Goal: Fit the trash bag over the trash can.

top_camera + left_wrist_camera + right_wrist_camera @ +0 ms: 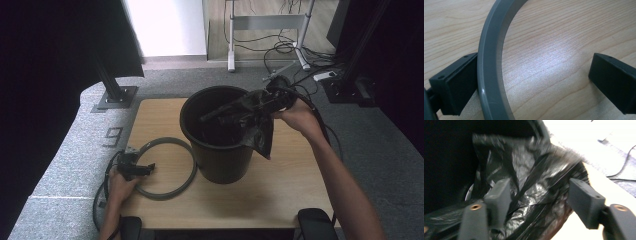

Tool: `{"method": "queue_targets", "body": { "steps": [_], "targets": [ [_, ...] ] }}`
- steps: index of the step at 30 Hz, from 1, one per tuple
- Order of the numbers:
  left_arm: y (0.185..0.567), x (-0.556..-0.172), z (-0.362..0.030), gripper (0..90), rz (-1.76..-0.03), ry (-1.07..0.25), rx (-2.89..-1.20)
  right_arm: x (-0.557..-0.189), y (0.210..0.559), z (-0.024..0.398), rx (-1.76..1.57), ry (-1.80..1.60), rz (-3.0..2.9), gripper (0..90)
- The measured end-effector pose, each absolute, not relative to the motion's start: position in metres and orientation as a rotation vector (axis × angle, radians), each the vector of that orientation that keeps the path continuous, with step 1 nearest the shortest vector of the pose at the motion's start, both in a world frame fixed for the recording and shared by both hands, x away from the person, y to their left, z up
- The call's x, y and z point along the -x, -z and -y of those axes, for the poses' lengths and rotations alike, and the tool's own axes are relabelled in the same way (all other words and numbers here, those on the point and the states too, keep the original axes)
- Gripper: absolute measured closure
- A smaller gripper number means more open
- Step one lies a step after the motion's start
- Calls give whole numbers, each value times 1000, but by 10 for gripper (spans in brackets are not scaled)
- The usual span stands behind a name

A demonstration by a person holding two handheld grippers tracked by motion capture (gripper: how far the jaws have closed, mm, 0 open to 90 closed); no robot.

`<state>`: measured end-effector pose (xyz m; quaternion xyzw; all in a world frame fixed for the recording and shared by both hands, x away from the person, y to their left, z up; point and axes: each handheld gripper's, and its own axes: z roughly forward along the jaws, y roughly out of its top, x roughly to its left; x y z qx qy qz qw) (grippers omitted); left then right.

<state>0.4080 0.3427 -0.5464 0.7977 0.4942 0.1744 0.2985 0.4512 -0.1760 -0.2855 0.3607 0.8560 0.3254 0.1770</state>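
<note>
Right gripper (252, 107), jaws apart, reaches over the black bin's (220, 160) rim with the black liner bag (534, 195) between them, apparently unpinched; left gripper (145, 169), jaws apart, straddles the grey ring (489, 62) lying left of the bin.

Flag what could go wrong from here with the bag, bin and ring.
The black bag hangs bunched over one side of the bin rim; the right hand-held gripper, jaws open around it, may snag or tear it. The left hand-held gripper is open, one jaw touching the grey ring, and could nudge it.
</note>
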Motion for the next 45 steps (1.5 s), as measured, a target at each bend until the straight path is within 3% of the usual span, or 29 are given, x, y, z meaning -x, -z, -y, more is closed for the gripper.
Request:
{"method": "queue_targets", "body": {
  "steps": [2, 5, 9, 16, 21, 28, 34, 40, 45],
  "targets": [
    [546, -408, -343, 0, -1313, -463, -2119, -453, 271, 175, -1020, -928, -2379, 270],
    [546, -408, -343, 0, -1313, -463, -2119, -462, 264, 168, -998, -941, -2362, 272],
    [546, -408, -343, 0, -1312, -463, -2118, -486, 266, 148, -948, -953, -2409, 373],
    [546, -407, -342, 0, -1312, -462, -2120, -511, 286, 140, -979, -905, -2475, 455],
    [546, -407, -342, 0, -1312, -462, -2120, -495, 289, 163, -1014, -905, -2469, 478],
    [546, -405, -342, 0, -1312, -460, -2120, -453, 287, 193, -1009, -1038, -2458, 429],
    [543, -403, -343, 0, -1317, -440, -2148, -425, 290, 197, -968, -1094, -2436, 357],
    [537, -399, -350, 57, -1305, -401, -2138, -401, 293, 193, -952, -1141, -2411, 286],
    [524, -395, -351, 32, -1257, -402, -2113, -387, 291, 188, -941, -1129, -2375, 251]
  ]
}}
